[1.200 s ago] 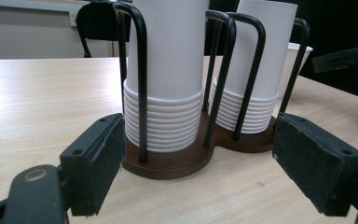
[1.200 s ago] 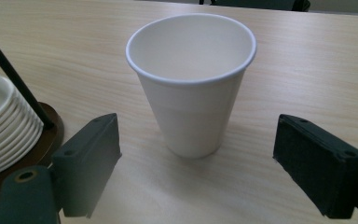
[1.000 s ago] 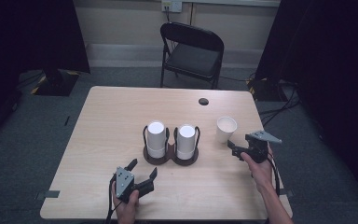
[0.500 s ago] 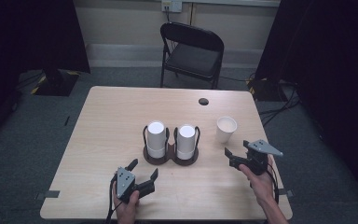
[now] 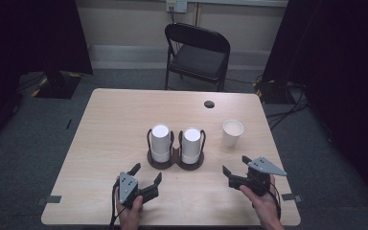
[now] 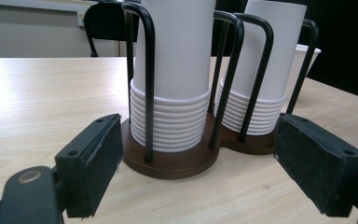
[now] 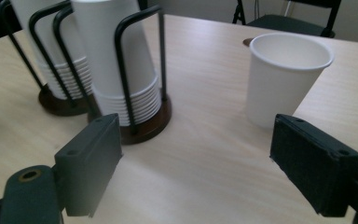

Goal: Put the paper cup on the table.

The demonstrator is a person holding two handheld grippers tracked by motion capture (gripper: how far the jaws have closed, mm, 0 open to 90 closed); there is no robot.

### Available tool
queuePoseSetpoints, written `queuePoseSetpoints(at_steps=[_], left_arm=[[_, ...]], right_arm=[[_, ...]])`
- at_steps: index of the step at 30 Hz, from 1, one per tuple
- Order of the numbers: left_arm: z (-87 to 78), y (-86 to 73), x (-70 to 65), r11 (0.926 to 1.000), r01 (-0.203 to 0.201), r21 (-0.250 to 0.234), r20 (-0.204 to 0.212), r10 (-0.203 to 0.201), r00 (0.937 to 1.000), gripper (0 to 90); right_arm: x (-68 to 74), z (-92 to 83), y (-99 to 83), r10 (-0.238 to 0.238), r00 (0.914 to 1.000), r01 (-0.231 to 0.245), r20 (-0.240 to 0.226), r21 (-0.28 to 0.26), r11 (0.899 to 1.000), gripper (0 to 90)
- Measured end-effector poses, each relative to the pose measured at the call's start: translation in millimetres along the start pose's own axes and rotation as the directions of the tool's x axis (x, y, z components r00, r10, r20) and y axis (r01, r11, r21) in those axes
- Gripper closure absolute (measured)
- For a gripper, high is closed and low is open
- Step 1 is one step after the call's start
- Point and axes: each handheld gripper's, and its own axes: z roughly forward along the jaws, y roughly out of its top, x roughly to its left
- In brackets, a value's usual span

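Both my grippers sit low over the near edge of the worktop point(image 5: 105, 124), jaws wide on each, nothing between them. My left gripper point(image 5: 146, 178) is just short of the cup holder point(image 5: 175, 160), a dark brown double base with black wire loops; my right gripper point(image 5: 235, 165) is off to the holder's right, aimed back toward it and the single paper cup point(image 5: 232, 132). High view gives the layout: two stacks of white cups, left stack point(image 5: 160, 141) and right stack point(image 5: 191, 143), side by side in the holder at mid-worktop, the single cup upright and apart to their right, a small dark round hole point(image 5: 209, 104) in the far part of the worktop, a black folding chair point(image 5: 199, 52) behind. Left gripper view adds what that one can't resolve: the ribbed rims of nested cups at the bottom of each stack, wire loops rising from the base around them. Right gripper view shows the single cup is open side up and apparently empty, standing clear of the holder, whose stacks are upside down.
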Motion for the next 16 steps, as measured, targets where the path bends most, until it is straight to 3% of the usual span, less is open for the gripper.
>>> queuePoseSetpoints(at_steps=[9, 11, 16], left_arm=[[-0.5, -0.2, -0.9, 1.0000, -0.006, -0.005, -0.012, 0.006, 0.9999, 15.6], [0.0, 0.1, -0.7, 1.0000, -0.007, 0.003, -0.014, 0.007, 0.9999, 15.6], [1.3, 0.5, -1.3, 0.9999, -0.010, 0.014, -0.016, 0.010, 0.9998, 15.7]], right_arm=[[23.2, -15.9, -16.8, -0.019, 0.9997, 0.019, -0.013, -0.023, 1.000, 15.8], [24.1, -15.8, -19.7, -0.031, 0.9995, 0.031, -0.010, -0.013, 0.999, 15.8], [19.3, -9.3, -27.6, 0.004, 0.9999, -0.004, -0.011, 0.017, 1.000, 15.8]])
